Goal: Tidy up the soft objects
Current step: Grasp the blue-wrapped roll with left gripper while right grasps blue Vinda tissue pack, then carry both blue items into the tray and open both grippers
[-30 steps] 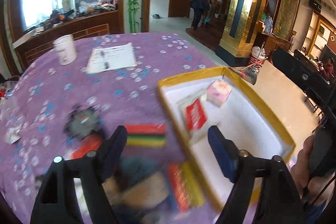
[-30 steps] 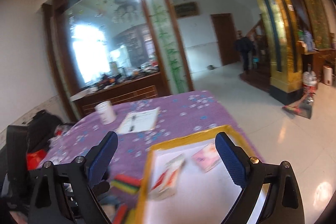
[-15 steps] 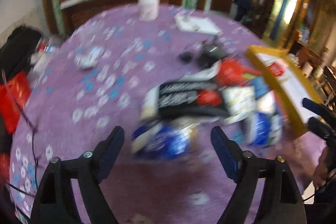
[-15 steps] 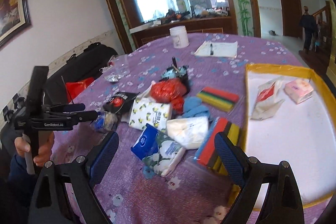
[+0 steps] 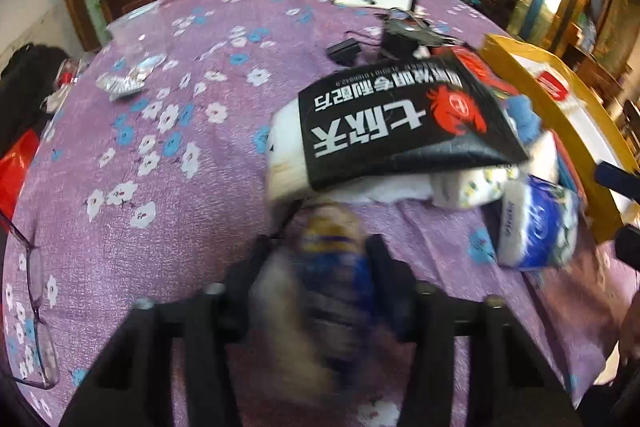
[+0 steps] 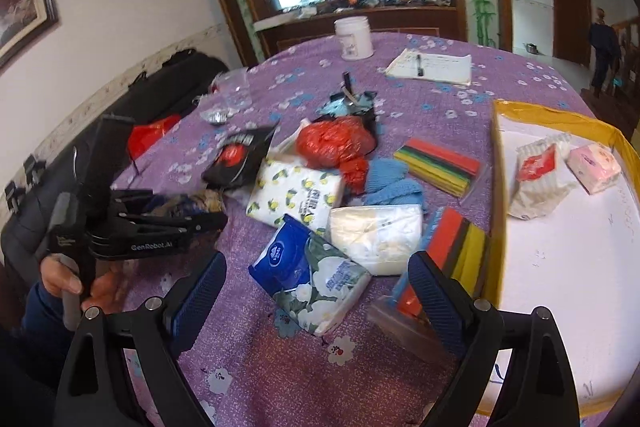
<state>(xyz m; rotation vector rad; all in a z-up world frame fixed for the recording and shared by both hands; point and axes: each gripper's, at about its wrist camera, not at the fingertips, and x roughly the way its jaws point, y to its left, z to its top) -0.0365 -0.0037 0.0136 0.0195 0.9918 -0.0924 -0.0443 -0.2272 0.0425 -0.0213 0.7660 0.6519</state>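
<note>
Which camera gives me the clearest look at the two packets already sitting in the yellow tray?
The right wrist view. There the red-and-white packet and the pink packet lie side by side in the yellow tray, both sharp and whole. The left wrist view catches only the tray's edge and a sliver of red at the frame's right side.

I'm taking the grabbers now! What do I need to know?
Left gripper: jaws have just been closing and now pinch a blurry blue packet.
Right gripper: open, empty, hovering over the blue tissue pack.
Done: red-and-white pack and pink pack lie in the yellow-rimmed tray.
Left: the pile on the purple table.
</note>
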